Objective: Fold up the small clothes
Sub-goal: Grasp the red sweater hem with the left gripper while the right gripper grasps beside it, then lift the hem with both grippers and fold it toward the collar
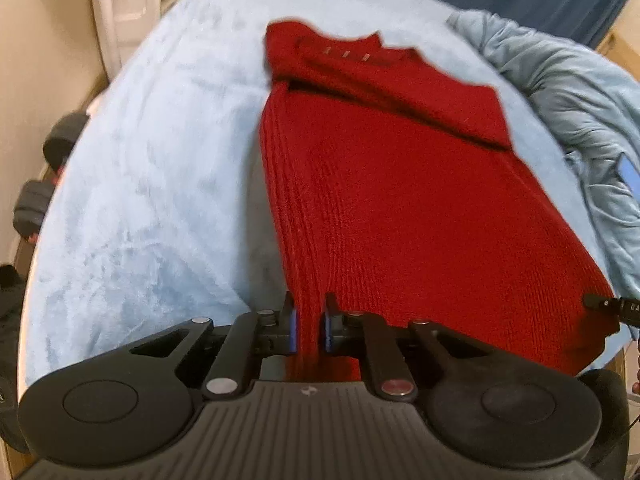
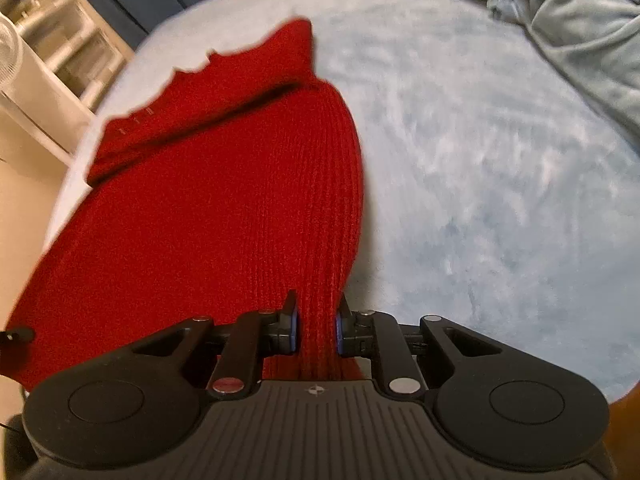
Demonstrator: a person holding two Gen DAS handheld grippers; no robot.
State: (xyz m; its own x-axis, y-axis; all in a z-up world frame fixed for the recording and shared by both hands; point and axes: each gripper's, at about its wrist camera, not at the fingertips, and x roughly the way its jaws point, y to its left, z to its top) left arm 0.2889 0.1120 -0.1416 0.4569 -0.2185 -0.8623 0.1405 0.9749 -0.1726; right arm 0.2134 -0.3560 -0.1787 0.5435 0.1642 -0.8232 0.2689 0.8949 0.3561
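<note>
A red knitted garment [image 1: 400, 184] lies on a pale blue fleece blanket [image 1: 152, 160], with its near hem lifted off the blanket. My left gripper [image 1: 309, 322] is shut on the hem's left corner, where ribbed cloth is bunched between the blue pads. In the right wrist view the same red garment [image 2: 224, 200] stretches away to the left. There my right gripper [image 2: 317, 326] is shut on the hem's right corner. The far part is folded over, with small pale marks near the top edge. The tip of the other gripper shows at each frame's side edge.
A crumpled grey-blue cloth [image 1: 568, 92] lies at the blanket's right side and shows again as a cloth heap [image 2: 568, 20] at the top right. White furniture [image 2: 52, 64] stands beyond the blanket edge on the left. Dark shoes [image 1: 48, 168] sit on the floor.
</note>
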